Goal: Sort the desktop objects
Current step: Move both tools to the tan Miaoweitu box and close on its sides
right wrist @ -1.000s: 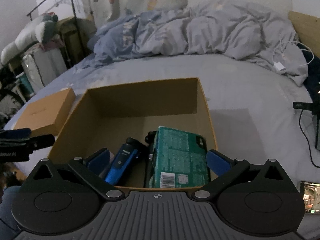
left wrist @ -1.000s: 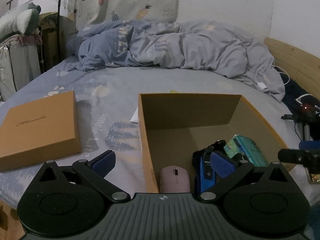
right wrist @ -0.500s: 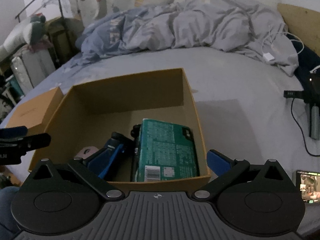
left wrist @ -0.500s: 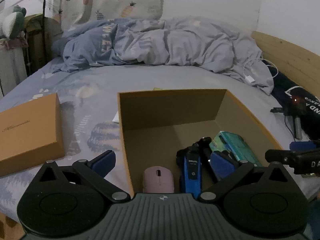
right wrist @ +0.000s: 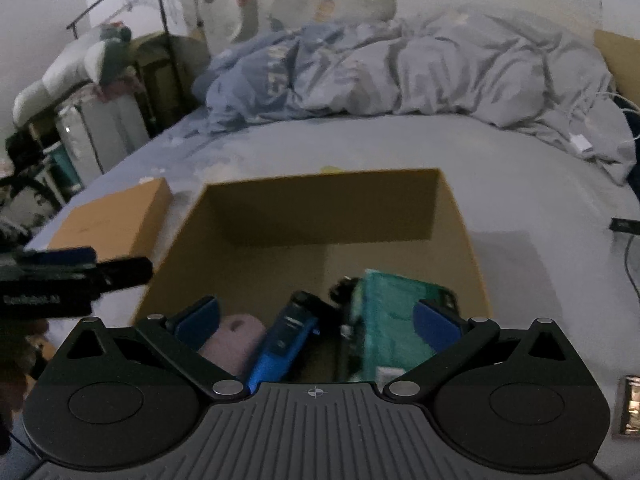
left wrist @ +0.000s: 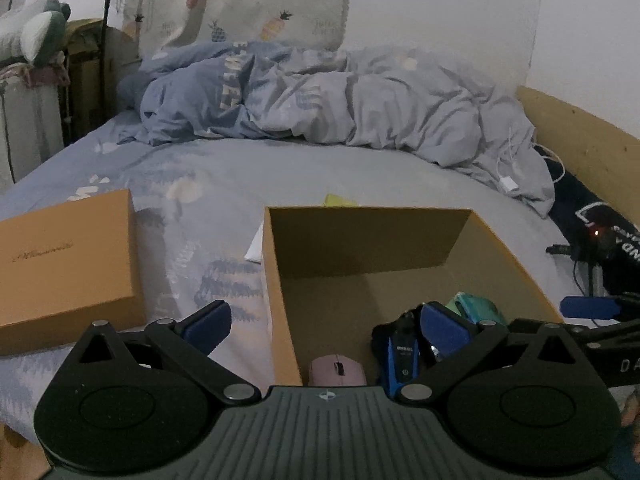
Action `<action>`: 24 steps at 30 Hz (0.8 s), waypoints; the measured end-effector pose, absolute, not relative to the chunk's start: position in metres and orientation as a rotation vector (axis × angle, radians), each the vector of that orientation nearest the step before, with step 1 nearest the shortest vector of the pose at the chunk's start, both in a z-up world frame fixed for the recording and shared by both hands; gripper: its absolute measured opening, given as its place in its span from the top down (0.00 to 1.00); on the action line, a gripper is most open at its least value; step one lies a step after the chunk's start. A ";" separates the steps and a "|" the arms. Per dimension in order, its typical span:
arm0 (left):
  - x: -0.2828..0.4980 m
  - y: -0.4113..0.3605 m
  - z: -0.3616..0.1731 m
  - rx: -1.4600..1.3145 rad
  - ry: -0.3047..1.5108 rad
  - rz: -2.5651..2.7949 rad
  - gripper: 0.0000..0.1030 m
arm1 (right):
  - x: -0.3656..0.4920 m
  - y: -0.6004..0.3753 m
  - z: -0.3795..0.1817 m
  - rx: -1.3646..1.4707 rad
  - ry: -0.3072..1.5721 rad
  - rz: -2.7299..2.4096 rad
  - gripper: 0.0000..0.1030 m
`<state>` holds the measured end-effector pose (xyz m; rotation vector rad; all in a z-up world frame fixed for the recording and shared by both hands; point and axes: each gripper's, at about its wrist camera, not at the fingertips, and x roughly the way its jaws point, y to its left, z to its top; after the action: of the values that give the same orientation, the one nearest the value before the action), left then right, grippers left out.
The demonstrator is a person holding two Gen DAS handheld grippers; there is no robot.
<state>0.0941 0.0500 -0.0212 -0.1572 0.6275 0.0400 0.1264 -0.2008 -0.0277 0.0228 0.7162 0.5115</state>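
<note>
hovering with its jaws spread wide and nothing between them, the left gripper (left wrist: pixel 322 320) straddles the near left wall of the open cardboard box (left wrist: pixel 276 280); the right gripper (right wrist: pixel 316 320) hangs over the box's near edge, jaws equally wide and empty, and its view is a little blurred.

inside the box, against its near wall, three things lie side by side: one pink mouse (right wrist: pixel 236 338) toward the box's left wall, one blue-and-black shaver-like device (right wrist: pixel 286 340) next to it, and one teal packet (right wrist: pixel 394 320) toward the box's right wall. the far half of the box floor is bare.

outside the box, to its left on the bed sheet (left wrist: pixel 328 168), lies one flat orange lid or box (left wrist: pixel 68 264), well apart. one small white slip (left wrist: pixel 254 246) pokes out beside the box's far left corner, and one yellow scrap (left wrist: pixel 340 201) shows just behind its far wall; what either is, i cannot tell.

as a judgement: the three desk items already sit in the box, which is how a sorted state would look. the same scene would also suit a moment when things are about to be lifted out of the box. whether the flat orange piece, the slip and the scrap count as things left to sort, the pictures do not settle.
</note>
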 end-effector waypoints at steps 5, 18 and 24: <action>0.094 0.072 -0.009 -0.186 0.594 0.061 0.00 | 0.132 -0.174 -0.007 0.013 0.697 0.557 0.00; 0.082 0.188 0.021 -0.281 0.540 0.242 0.00 | 0.144 -0.082 0.059 -0.015 0.637 0.716 0.00; 0.072 0.240 0.033 -0.288 0.514 0.353 0.00 | 0.150 -0.019 0.080 -0.021 0.614 0.824 0.00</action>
<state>0.0716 0.2404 0.0333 -0.2880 0.5140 0.3527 0.1499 -0.0195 0.0798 -0.0213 0.6142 0.8242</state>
